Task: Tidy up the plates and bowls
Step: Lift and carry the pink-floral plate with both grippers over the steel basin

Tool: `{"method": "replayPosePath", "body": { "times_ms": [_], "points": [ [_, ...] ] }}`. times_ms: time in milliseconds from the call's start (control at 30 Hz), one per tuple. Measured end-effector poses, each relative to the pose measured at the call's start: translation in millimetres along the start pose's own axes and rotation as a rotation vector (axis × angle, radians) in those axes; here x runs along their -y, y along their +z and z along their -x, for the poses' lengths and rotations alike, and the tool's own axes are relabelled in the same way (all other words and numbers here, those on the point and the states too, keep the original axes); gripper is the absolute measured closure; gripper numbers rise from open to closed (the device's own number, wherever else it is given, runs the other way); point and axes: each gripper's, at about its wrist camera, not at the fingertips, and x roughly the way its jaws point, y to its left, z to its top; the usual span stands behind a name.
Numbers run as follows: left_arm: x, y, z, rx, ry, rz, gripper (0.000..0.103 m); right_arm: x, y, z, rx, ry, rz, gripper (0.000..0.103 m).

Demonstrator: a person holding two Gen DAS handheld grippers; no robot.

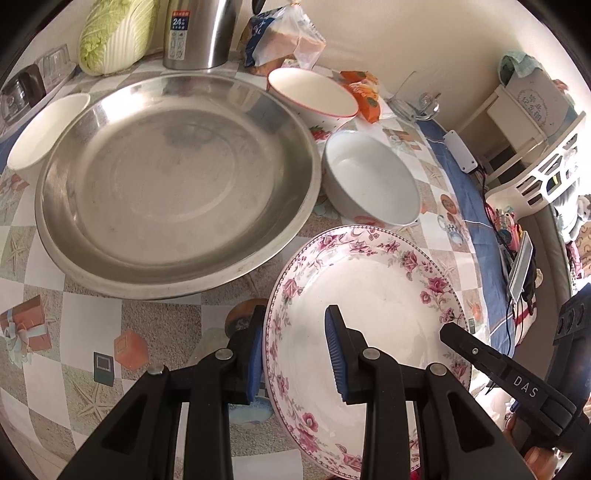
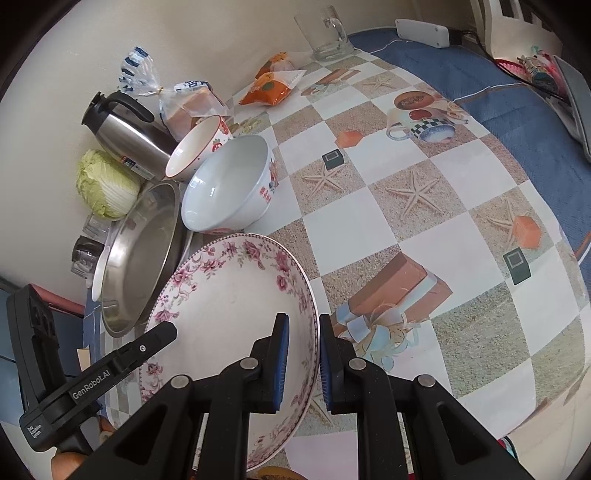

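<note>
A floral-rimmed plate (image 1: 369,295) is tilted above the table; it also shows in the right wrist view (image 2: 229,302). My left gripper (image 1: 295,354) straddles its left rim with a clear gap, so it is open. My right gripper (image 2: 301,363) is closed on the plate's right rim; it also shows in the left wrist view (image 1: 491,358). A large steel basin (image 1: 177,177) lies to the left. A white bowl (image 1: 369,177), a red-rimmed bowl (image 1: 314,96) and another white bowl (image 1: 44,133) stand around it.
A steel thermos (image 1: 199,33), a cabbage (image 1: 118,33), bagged bread (image 1: 284,37), an orange snack pack (image 1: 365,92) and a glass mug (image 2: 325,33) line the wall. The table's right edge has a blue border (image 2: 461,74) with cables and clutter beyond.
</note>
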Motion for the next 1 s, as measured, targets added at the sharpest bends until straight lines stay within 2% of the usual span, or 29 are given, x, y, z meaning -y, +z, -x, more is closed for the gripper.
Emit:
{"method": "replayPosePath", "body": {
  "times_ms": [300, 567, 800, 1000],
  "points": [
    [2.4, 10.2, 26.1, 0.064, -0.032, -0.004, 0.070, -9.9, 4.1, 28.4, 0.066, 0.009, 0.024, 0.087],
    [-1.8, 43.0, 44.4, 0.105, -0.029, 0.027, 0.070, -40.8, 31.1, 41.9, 0.104, 0.016, 0.066, 0.087],
    [-11.9, 77.9, 54.2, 0.143, -0.034, 0.065, 0.070, -61.9, 59.2, 34.0, 0.104, 0.026, 0.079, 0.087],
    [-31.6, 101.8, 52.4, 0.172, -0.024, 0.111, 0.070, -80.8, 80.9, 11.6, 0.083, 0.033, 0.097, 0.087]
  ]
}}
